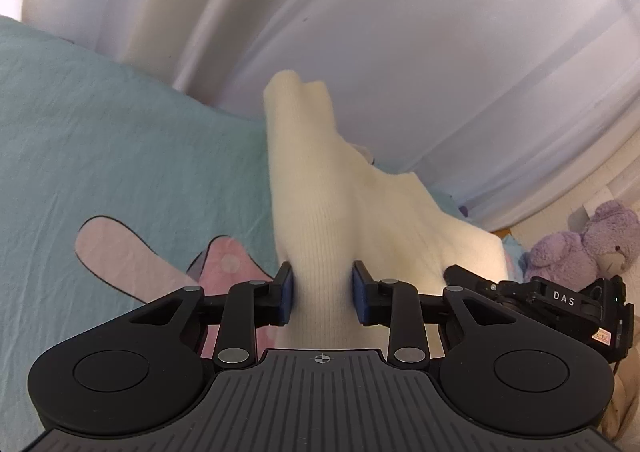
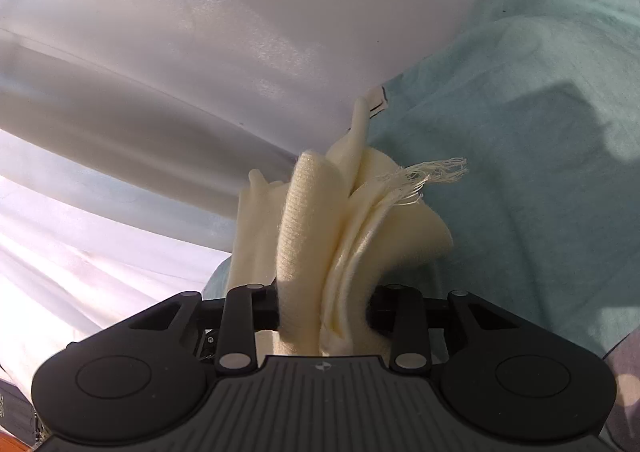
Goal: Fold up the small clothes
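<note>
A cream knit garment (image 1: pixel 320 188) is held up between both grippers above a teal bedsheet (image 1: pixel 120 132). My left gripper (image 1: pixel 322 298) is shut on a bunched part of it, blue pads (image 1: pixel 287 298) pressing each side. In the left wrist view the right gripper (image 1: pixel 560 304) shows at the right, by the garment's other end. In the right wrist view my right gripper (image 2: pixel 324 316) is shut on several folded layers of the garment (image 2: pixel 312 228); its pads are hidden by cloth. A frayed thread fringe (image 2: pixel 436 174) sticks out to the right.
White curtains (image 1: pixel 400 32) hang behind the bed. The sheet (image 2: pixel 540 132) has a pink print (image 1: pixel 132 256). A purple teddy bear (image 1: pixel 588 244) sits at the right. A small white label (image 2: pixel 378 98) hangs off the garment's far end.
</note>
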The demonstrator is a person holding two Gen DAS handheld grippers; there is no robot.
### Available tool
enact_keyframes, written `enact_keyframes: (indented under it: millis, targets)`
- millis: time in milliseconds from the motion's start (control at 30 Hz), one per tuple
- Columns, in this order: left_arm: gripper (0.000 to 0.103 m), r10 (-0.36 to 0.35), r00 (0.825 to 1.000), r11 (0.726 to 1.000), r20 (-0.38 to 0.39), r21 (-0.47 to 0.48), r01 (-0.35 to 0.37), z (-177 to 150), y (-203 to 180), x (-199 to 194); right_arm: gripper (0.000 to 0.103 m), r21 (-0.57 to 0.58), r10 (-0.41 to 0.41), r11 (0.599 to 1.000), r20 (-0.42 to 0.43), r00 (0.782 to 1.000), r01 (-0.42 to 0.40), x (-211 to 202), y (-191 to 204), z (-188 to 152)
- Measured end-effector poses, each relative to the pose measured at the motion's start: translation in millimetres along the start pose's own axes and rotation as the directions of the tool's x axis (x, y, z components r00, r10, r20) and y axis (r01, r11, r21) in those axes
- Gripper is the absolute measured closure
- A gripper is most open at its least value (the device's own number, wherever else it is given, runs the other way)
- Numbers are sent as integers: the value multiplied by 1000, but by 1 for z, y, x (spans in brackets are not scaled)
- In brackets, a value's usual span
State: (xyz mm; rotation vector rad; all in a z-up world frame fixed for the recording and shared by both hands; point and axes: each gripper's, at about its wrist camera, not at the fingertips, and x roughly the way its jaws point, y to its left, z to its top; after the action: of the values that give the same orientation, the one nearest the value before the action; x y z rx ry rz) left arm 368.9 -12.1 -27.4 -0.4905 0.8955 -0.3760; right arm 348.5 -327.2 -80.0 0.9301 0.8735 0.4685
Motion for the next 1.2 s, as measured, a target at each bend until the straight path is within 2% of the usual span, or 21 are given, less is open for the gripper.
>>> enact_keyframes:
  millis: [133, 300, 367, 400, 433, 467, 500, 533, 567, 633, 667, 700, 767, 800, 867, 967, 1000, 1067, 1100, 1133, 1200]
  targets:
    - [70, 6, 999, 1000, 40, 25, -7, -7, -8, -40, 71, -36, 38, 999, -45, 998, -39, 3, 28, -13]
    - [69, 136, 989, 990, 56, 17, -137, -36, 0, -101, 71, -7, 93, 995, -162, 982, -96, 21, 46, -45]
    - [68, 198, 980, 980, 33, -3, -198, -51, 12, -112, 67, -50, 77, 995, -213, 974, -89, 31, 54, -66]
    - [67, 242, 970, 970, 22, 4, -242, -57, 17, -114, 65, -81, 41, 995, -242, 970, -63, 38, 58, -76]
    - [67, 292, 956, 956, 23, 16, -292, -62, 21, -116, 58, -108, -7, 994, -257, 966, -22, 42, 62, -83]
    - [69, 328, 944, 944, 32, 32, -329, -65, 24, -119, 50, -133, -56, 991, -250, 967, 23, 43, 65, -87]
    - [73, 344, 938, 937, 46, 41, -346, -66, 27, -124, 49, -153, -104, 986, -234, 967, 69, 40, 67, -87]
    - [73, 347, 935, 936, 70, 36, -350, -66, 27, -131, 49, -176, -158, 977, -206, 966, 123, 35, 71, -84]
    - [73, 342, 935, 938, 95, 23, -345, -64, 28, -137, 49, -214, -227, 957, -132, 965, 196, 23, 76, -82]
    - [68, 324, 936, 945, 134, 1, -327, -58, 26, -143, 49, -250, -277, 930, 0, 961, 268, 5, 89, -75]
    - [64, 322, 934, 946, 152, -15, -324, -54, 24, -142, 51, -250, -278, 925, 66, 958, 286, -3, 98, -71]
    - [58, 325, 931, 945, 163, -31, -325, -50, 24, -138, 53, -256, -249, 929, 97, 964, 266, -5, 109, -71]
    - [51, 345, 922, 939, 178, -59, -340, -41, 24, -127, 66, -276, -182, 941, 80, 980, 198, 7, 131, -72]
    - [51, 364, 915, 931, 177, -67, -358, -37, 23, -118, 68, -298, -157, 940, 52, 986, 166, 23, 144, -77]
    - [49, 393, 906, 919, 154, -68, -388, -27, 23, -98, 75, -355, -151, 924, 10, 989, 144, 63, 159, -87]
    - [49, 443, 886, 896, 137, -36, -442, -15, 21, -67, 79, -437, -240, 870, 29, 970, 228, 113, 169, -105]
    - [49, 477, 869, 878, 135, -20, -478, -12, 22, -53, 79, -485, -284, 827, 72, 956, 283, 125, 169, -113]
    - [46, 506, 852, 859, 132, 6, -512, -8, 24, -33, 83, -524, -358, 764, 141, 923, 376, 141, 162, -119]
    - [43, 511, 849, 856, 137, 12, -517, -6, 26, -24, 87, -521, -372, 755, 160, 915, 398, 139, 152, -120]
    - [37, 511, 848, 855, 140, 12, -518, -5, 26, -20, 92, -526, -359, 751, 181, 916, 398, 139, 144, -120]
    - [35, 509, 849, 857, 141, 9, -515, -3, 25, -10, 93, -537, -330, 747, 213, 920, 392, 141, 135, -118]
